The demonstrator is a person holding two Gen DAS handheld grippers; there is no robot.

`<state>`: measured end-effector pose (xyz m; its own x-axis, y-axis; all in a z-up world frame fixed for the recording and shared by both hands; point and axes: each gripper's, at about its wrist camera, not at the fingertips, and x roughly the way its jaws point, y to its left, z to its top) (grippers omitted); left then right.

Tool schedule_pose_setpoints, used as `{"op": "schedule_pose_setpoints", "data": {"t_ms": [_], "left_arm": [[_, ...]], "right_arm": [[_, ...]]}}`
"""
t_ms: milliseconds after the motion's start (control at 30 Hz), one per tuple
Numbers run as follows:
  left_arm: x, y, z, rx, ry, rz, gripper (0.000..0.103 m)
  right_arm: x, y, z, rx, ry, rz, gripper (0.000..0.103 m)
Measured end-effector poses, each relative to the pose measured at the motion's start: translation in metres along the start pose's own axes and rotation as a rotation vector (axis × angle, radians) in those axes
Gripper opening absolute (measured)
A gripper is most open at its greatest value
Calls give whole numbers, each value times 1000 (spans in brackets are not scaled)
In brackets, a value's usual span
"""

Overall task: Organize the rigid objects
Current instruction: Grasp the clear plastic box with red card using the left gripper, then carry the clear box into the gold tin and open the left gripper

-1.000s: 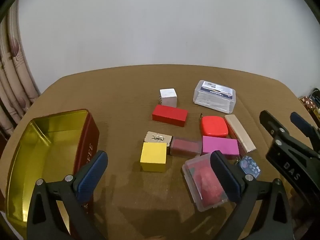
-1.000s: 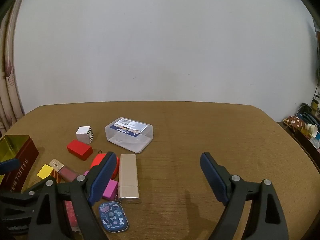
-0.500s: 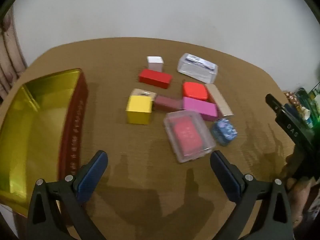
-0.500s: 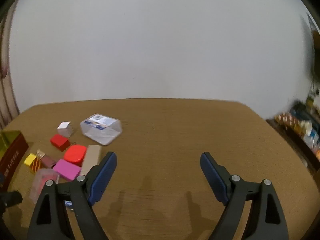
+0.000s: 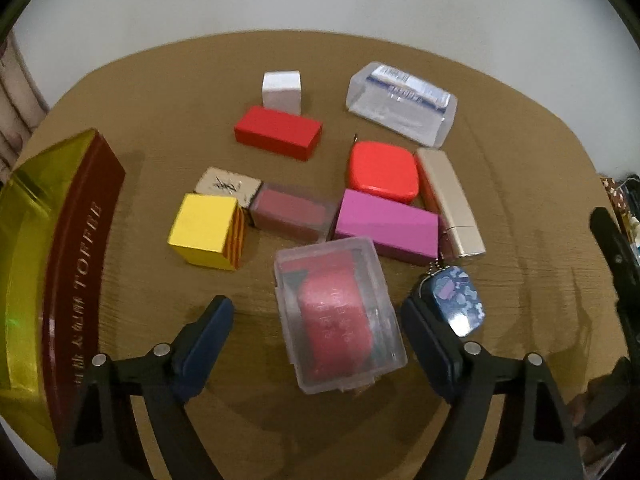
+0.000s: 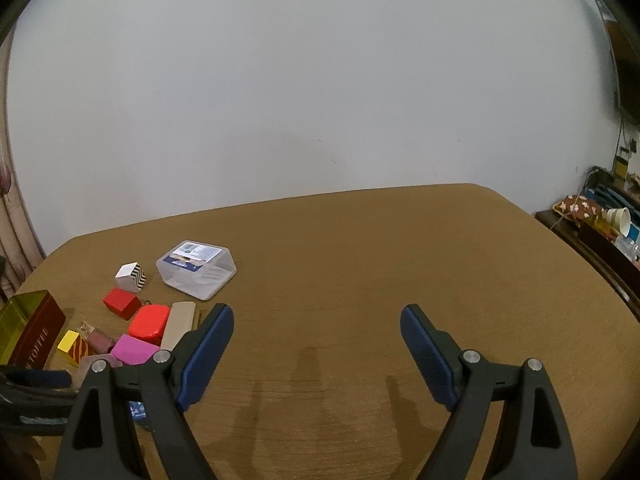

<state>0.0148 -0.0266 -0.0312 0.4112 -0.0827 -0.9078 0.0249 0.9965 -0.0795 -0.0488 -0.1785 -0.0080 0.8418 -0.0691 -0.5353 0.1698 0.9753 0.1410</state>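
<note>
My left gripper (image 5: 316,308) points steeply down at the table, and its jaws are closing. A clear plastic case with a red item inside (image 5: 338,312) lies flat between them. The right pad is close to its edge, the left pad stands well off, and neither presses on it. An open red toffee tin (image 5: 86,264) with a gold inside stands at the left. My right gripper (image 6: 316,314) hangs open over bare brown table, to the right of the pile, with nothing between its fingers.
Beyond the case lie a yellow cube (image 5: 202,228), a maroon box (image 5: 292,214), a magenta box (image 5: 384,222), a red rounded case (image 5: 382,170), a gold case (image 5: 450,200), a red box (image 5: 278,130), a white cube (image 5: 282,88), a clear labelled tub (image 5: 402,102) and a blue keychain tin (image 5: 456,296). Clutter sits off the table's right edge.
My left gripper tilted down and came in over the clear case, which now lies between narrower jaws. The right gripper swung to the right, away from the pile.
</note>
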Motion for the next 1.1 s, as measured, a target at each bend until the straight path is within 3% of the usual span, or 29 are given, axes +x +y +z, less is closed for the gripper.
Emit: {"op": "schedule_pose_setpoints", "data": {"t_ms": [133,200,400,567,667,767,800,900,1033,1100], "left_arm": [[6,7,3,1,-12,22,75],[6,11,3,17,-29,33,56],[0,2,-4,90,-37,-19,55],[-52,7,-12,110,-86,-58,55],[-93,29,-6,88,-121,-25,55],[-118,81,4,80,-126,103,55],[-119,78,8,80,-128,149,55],[-105,131,27,101,-79,279,55],[-62,200,44,107,-37,350,55],[-53,212,50,102,-19,326,55]], "right_arm": [[0,-7,-2,35,1,8,88],[1,-8,-2,45,4,15,88],[5,-14,-2,82,14,21,88],[7,-17,-3,102,19,21,88],[7,-17,-4,102,18,19,88],[7,-18,-4,100,17,19,88],[7,-18,-3,99,17,19,88],[7,-16,-3,89,16,9,88],[9,-13,-3,78,16,-1,88],[9,-12,-4,72,18,-6,88]]}}
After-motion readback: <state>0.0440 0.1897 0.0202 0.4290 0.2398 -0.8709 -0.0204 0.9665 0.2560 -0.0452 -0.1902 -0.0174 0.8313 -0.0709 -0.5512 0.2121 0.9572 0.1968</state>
